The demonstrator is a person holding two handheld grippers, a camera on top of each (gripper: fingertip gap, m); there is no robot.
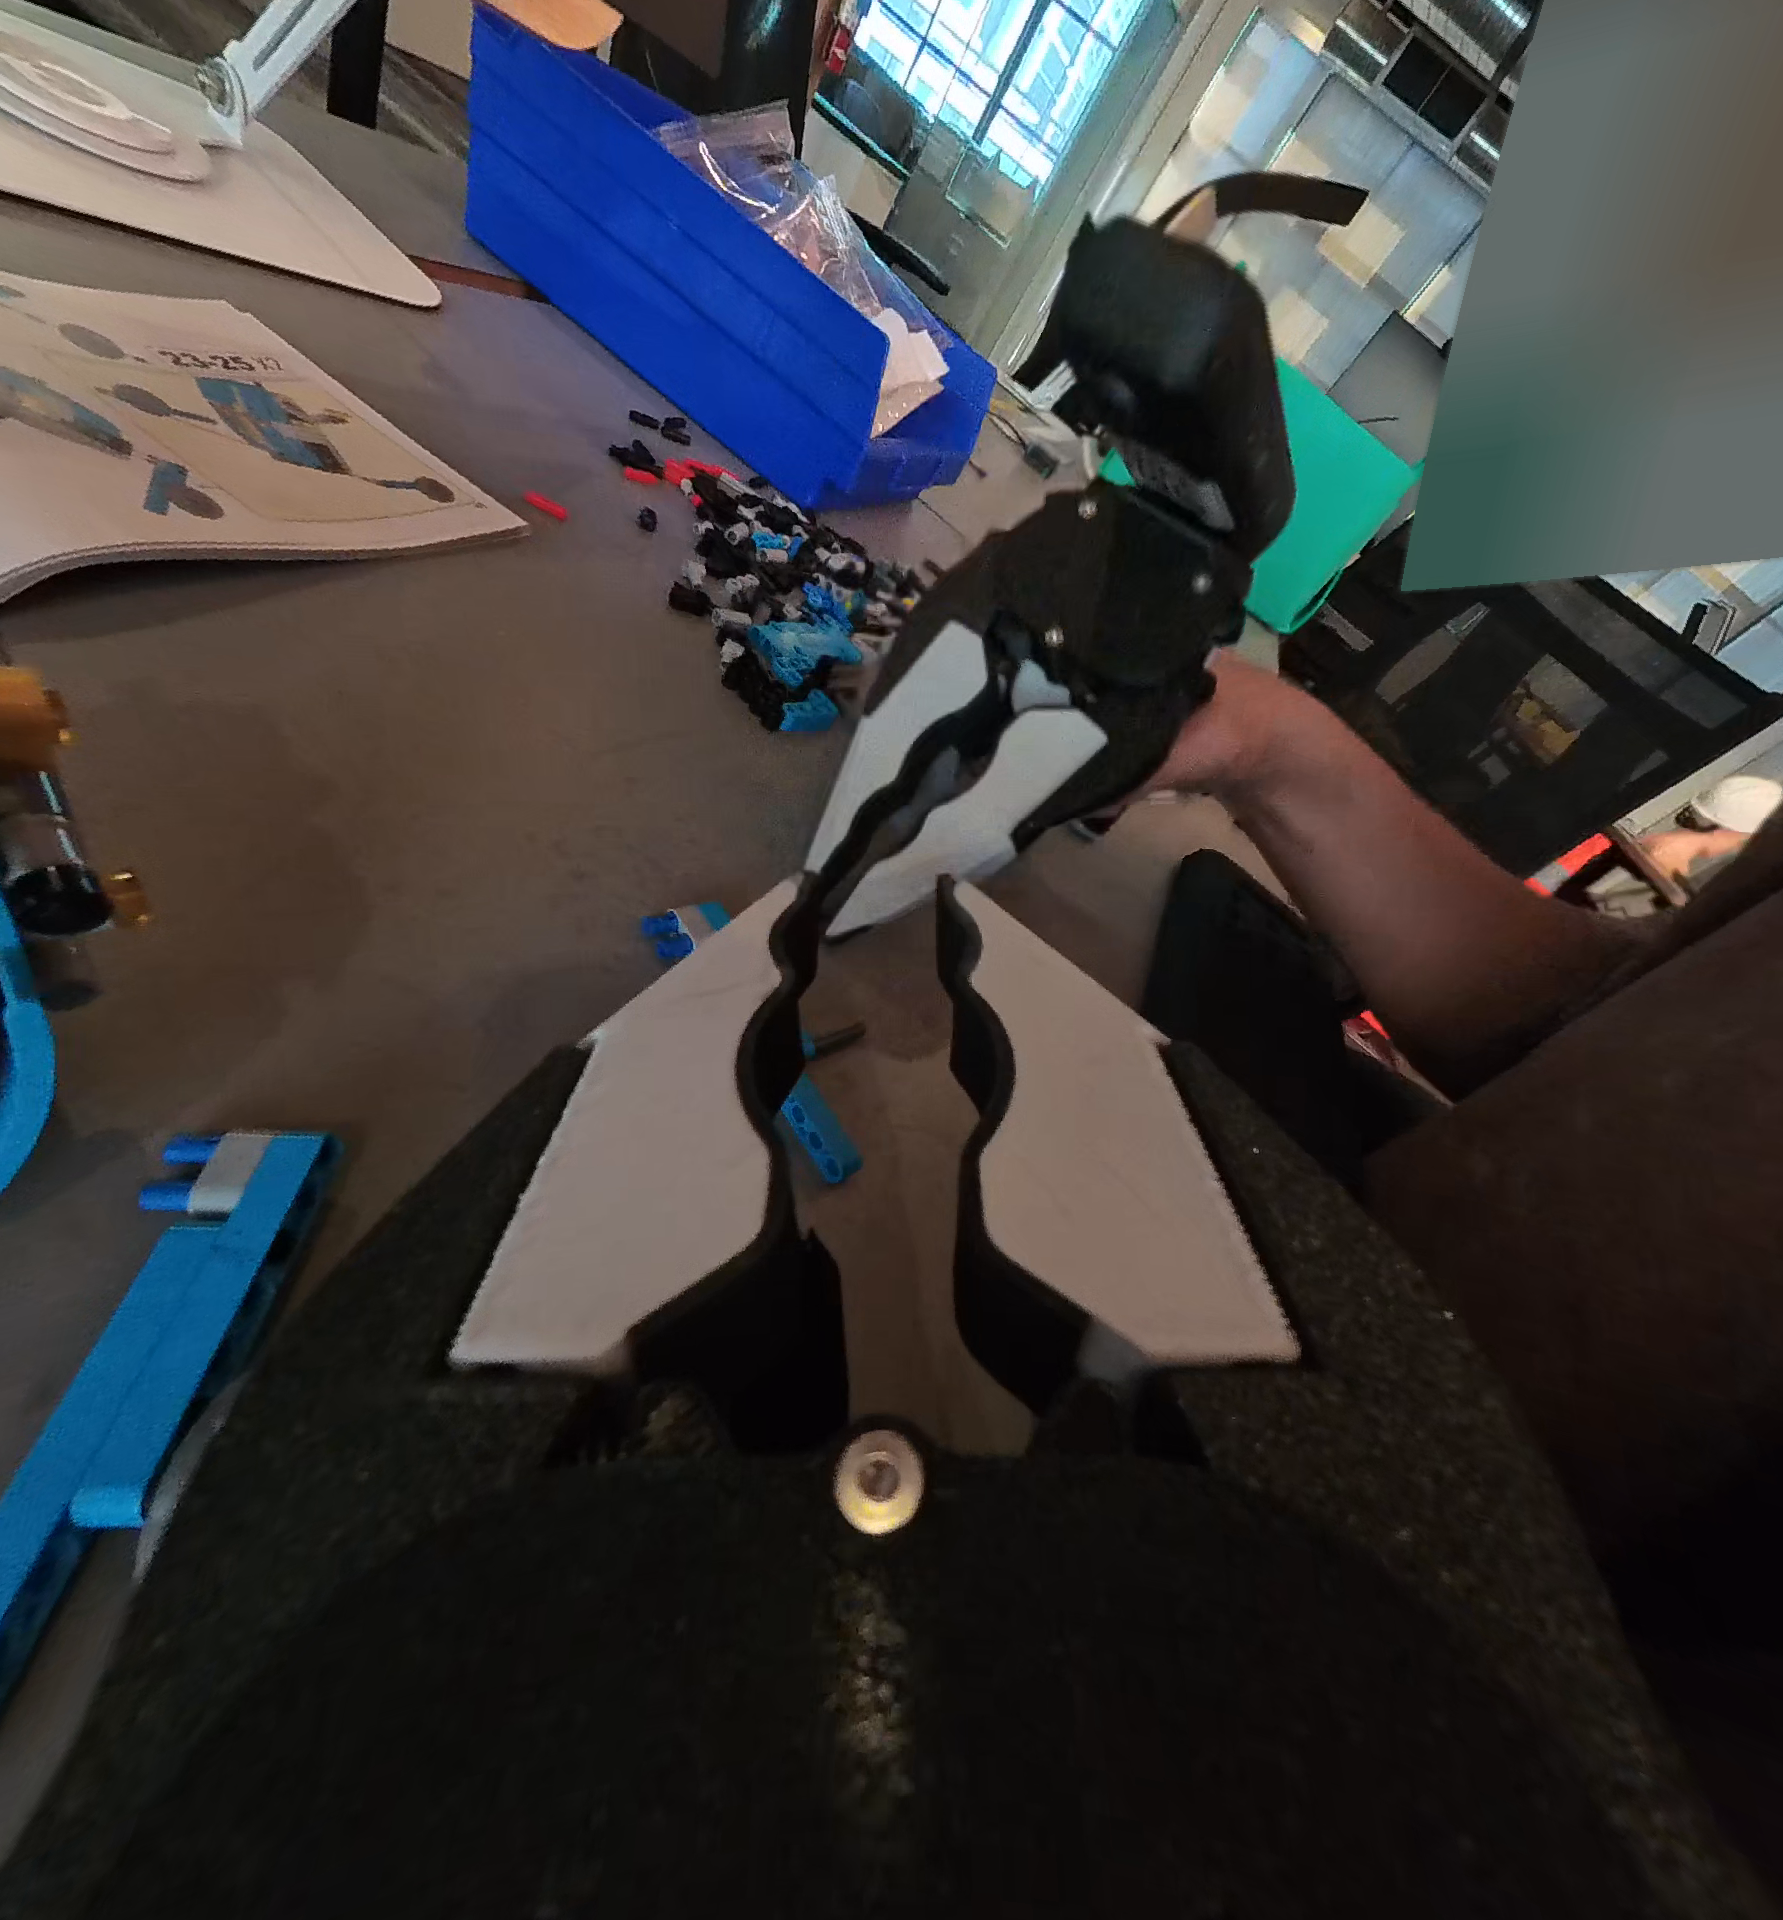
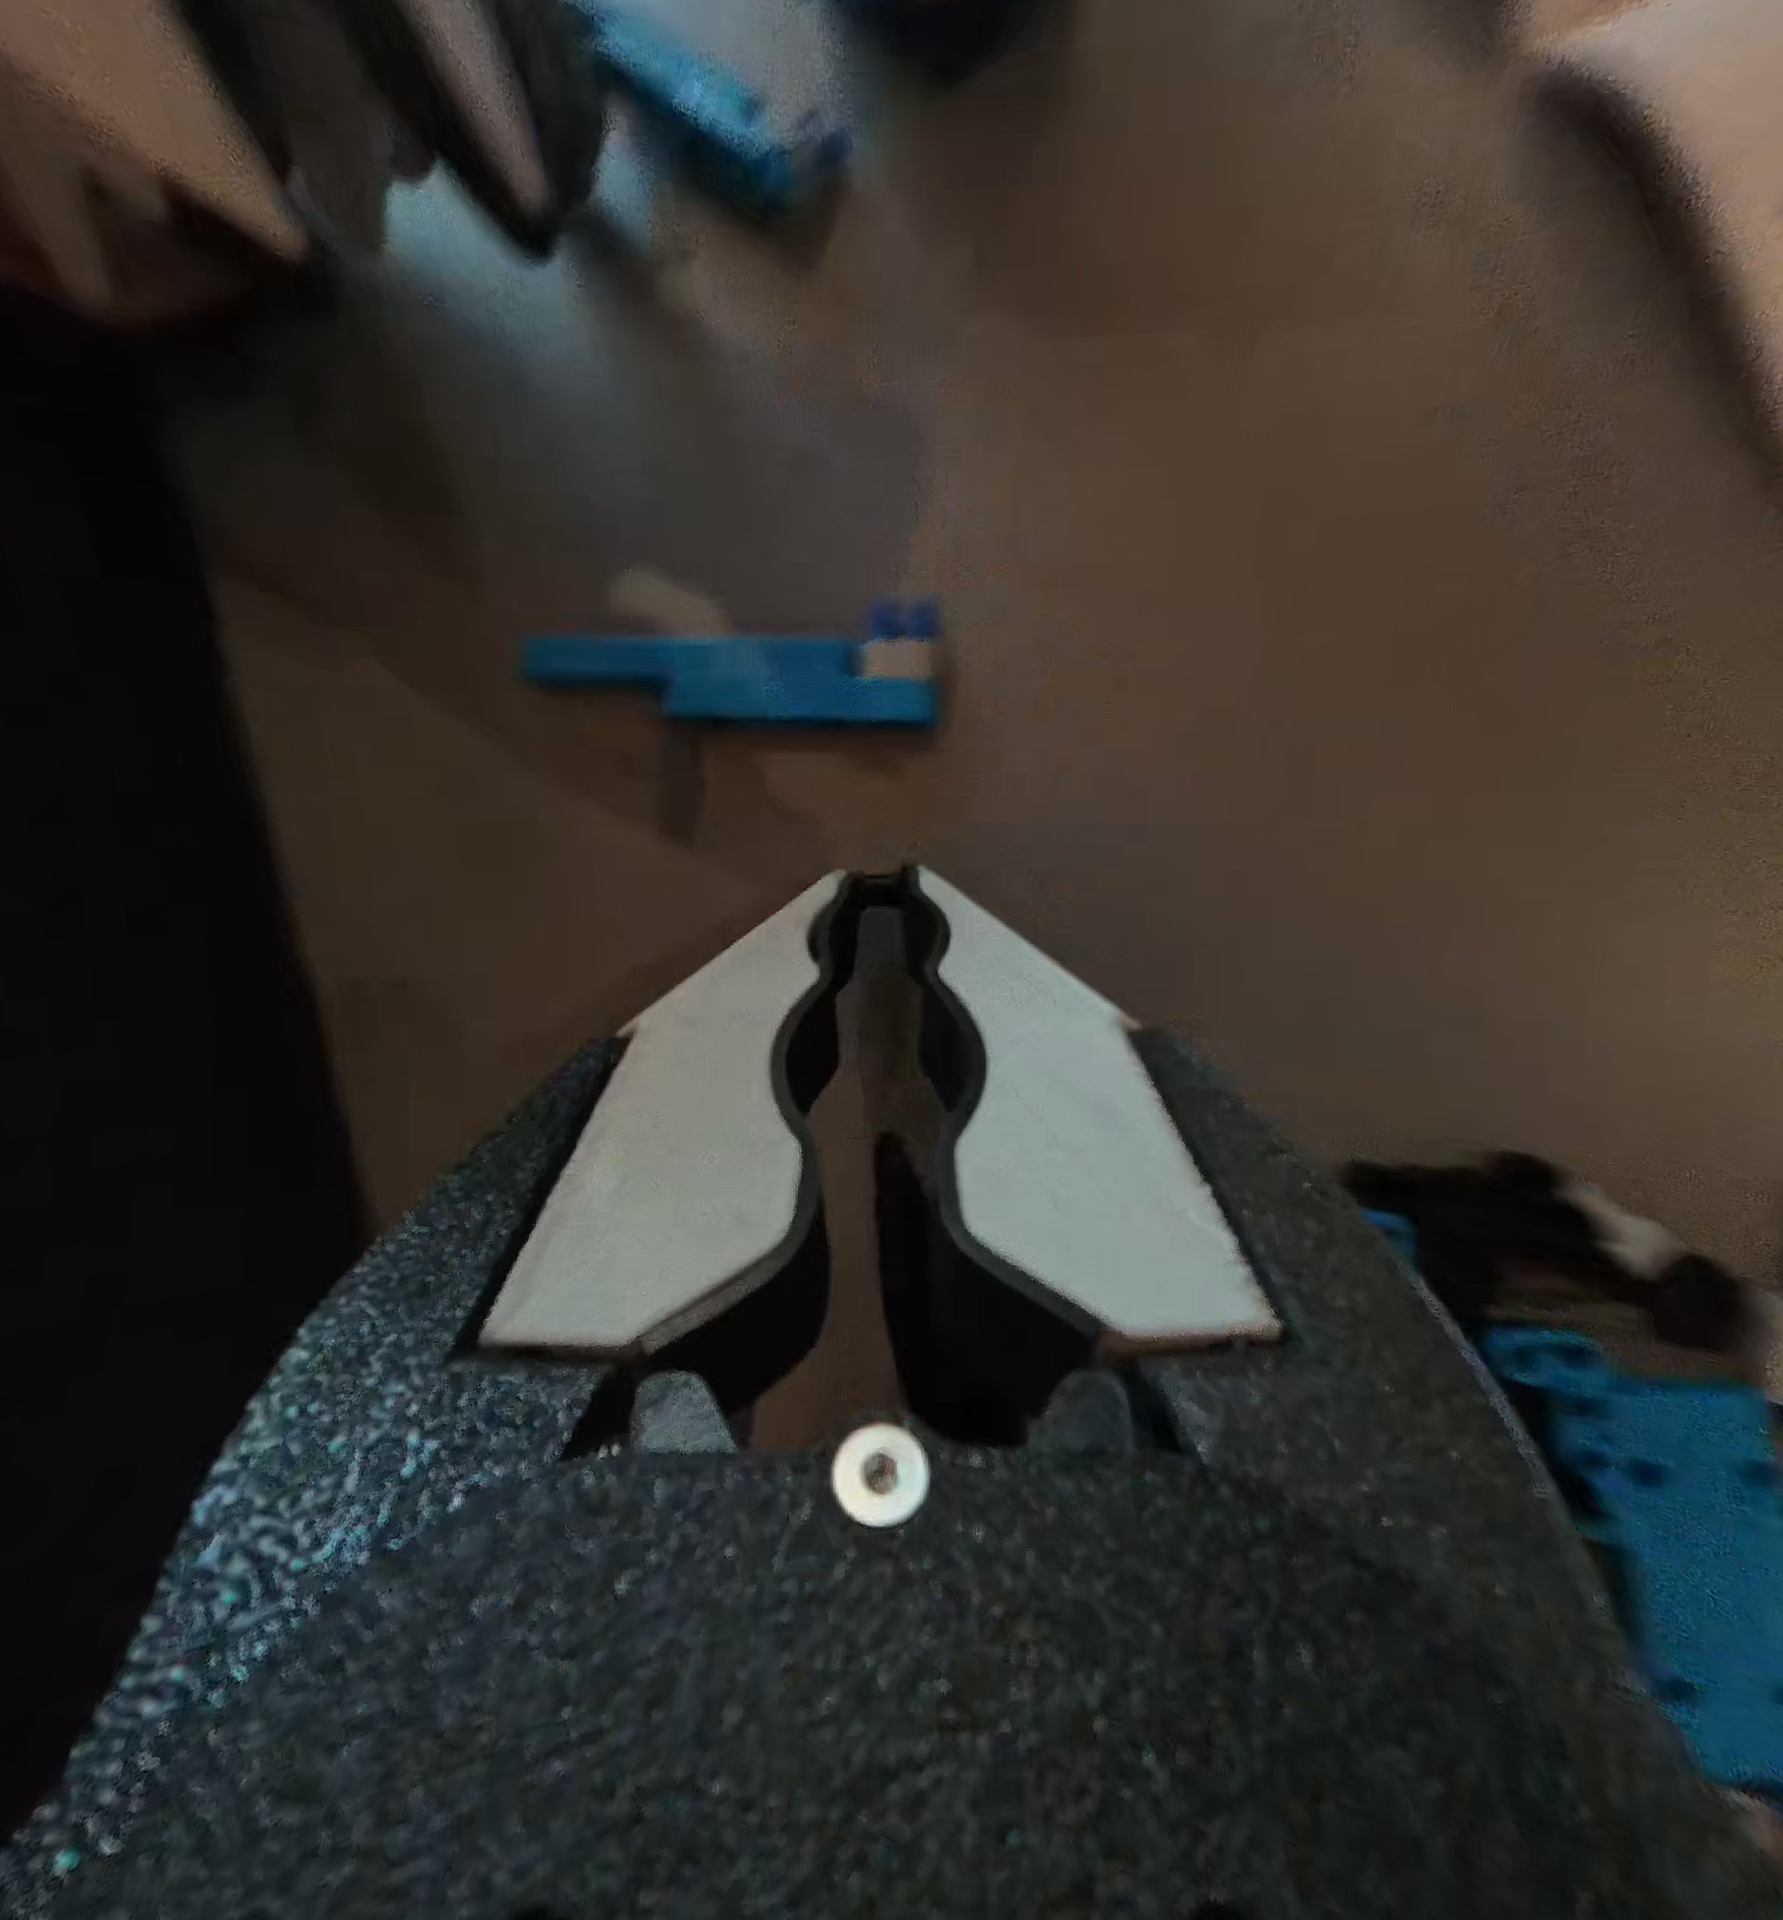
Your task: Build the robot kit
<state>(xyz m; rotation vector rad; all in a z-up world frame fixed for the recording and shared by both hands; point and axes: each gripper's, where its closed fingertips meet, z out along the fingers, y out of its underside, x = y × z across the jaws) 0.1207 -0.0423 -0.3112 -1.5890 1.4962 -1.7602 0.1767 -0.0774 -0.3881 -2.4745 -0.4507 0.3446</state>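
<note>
Two hand-held grippers worked over a grey worktop (image 1: 367, 831) strewn with building-toy parts. In the left wrist view, the left gripper (image 1: 871, 914) filled the lower centre of the frame, its jaws parted by a clear gap and holding nothing. A small blue beam (image 1: 819, 1138) with holes lay on the worktop between its fingers, under the left one, and a short dark pin (image 1: 840, 1034) lay just beyond it. The right gripper (image 1: 835, 914) reached in from the right of centre, gripped by a person's hand (image 1: 1219, 727), its tip pointed down close to the left gripper's tip.

A long blue beam assembly (image 1: 139, 1382) ran along the lower left edge. A small blue-and-grey piece (image 1: 684, 927) sat left of the grippers' tips. A heap of black, grey, blue and red small parts (image 1: 783, 592) lay at centre, beside a blue plastic bin (image 1: 679, 270) holding clear bags at the top. An open instruction booklet (image 1: 191, 436) lay at the upper left.

In the blurred right wrist view, the right gripper's (image 2: 882, 878) jaws were nearly together, with a thin dark piece (image 2: 874, 977) between the fingers; whether they pinched it could not be told. A blue beam assembly (image 2: 752, 681) lay on the worktop (image 2: 1282, 727) above its tip.
</note>
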